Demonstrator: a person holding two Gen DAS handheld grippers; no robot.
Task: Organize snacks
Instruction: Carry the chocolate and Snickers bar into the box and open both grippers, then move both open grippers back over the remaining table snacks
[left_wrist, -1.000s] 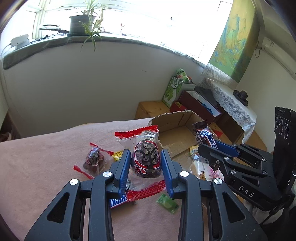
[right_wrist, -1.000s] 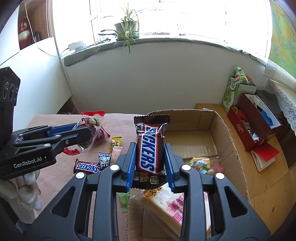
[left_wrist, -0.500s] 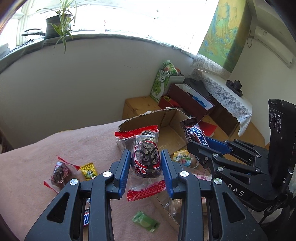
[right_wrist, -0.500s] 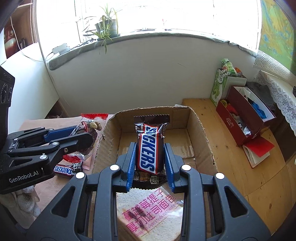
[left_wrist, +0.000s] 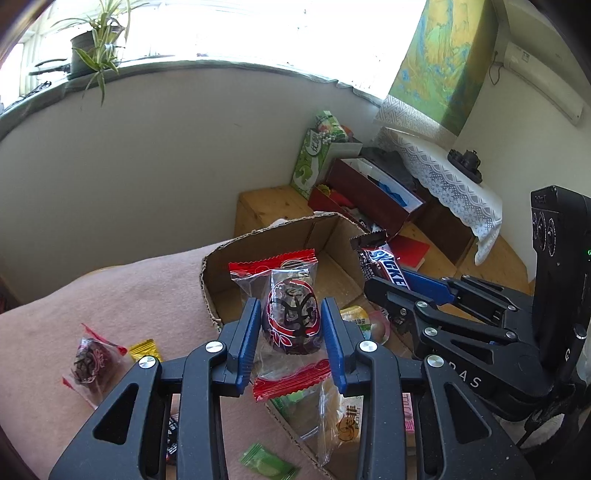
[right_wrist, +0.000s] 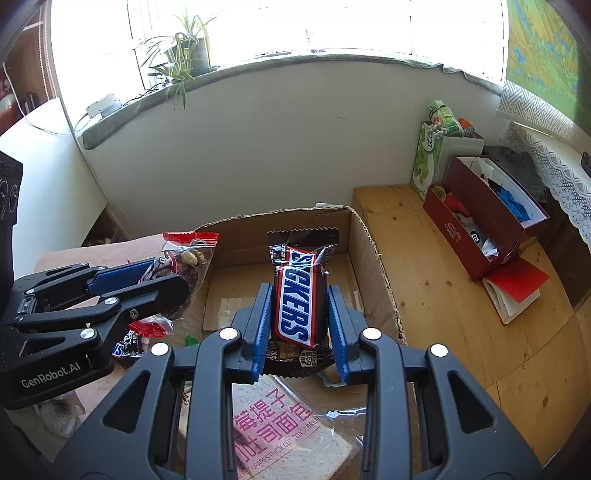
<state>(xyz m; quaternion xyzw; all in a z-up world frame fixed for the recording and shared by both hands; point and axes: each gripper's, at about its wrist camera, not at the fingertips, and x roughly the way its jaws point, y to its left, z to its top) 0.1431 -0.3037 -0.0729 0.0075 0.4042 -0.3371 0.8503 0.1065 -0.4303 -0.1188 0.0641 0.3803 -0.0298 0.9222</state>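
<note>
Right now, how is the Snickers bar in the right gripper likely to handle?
The Snickers bar probably stays stiff: it stands straight above the right gripper. Its glossy wrapper looks slippery, and the crimped ends seem floppy.

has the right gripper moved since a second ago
Yes. The right gripper, shut on the Snickers bar, has swung rightward from above the box's left edge to over its inside.
</note>
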